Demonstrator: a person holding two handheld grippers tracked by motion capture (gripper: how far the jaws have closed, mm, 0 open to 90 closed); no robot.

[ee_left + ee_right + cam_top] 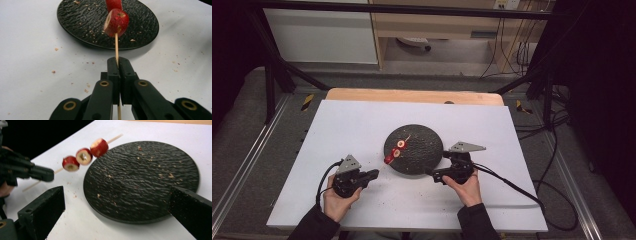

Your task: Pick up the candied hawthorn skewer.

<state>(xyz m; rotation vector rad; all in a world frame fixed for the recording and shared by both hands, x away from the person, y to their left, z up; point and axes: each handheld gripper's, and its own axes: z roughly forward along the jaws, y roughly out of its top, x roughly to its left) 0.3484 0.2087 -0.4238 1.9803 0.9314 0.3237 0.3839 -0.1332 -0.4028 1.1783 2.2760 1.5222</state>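
A thin wooden skewer carries three red fruit slices and hangs over the left rim of a round, dark, textured plate. My left gripper is shut on the skewer's bare near end. In the left gripper view the jaws pinch the stick, with the nearest slice just ahead. My right gripper stands open at the plate's right front edge. In the right gripper view its wide jaws frame the plate, and the slices and the left gripper lie beyond.
A white sheet covers the wooden table and is sprinkled with crumbs around the plate. Cables trail from both grippers, the right one running off the sheet's right edge. A dark metal frame surrounds the table.
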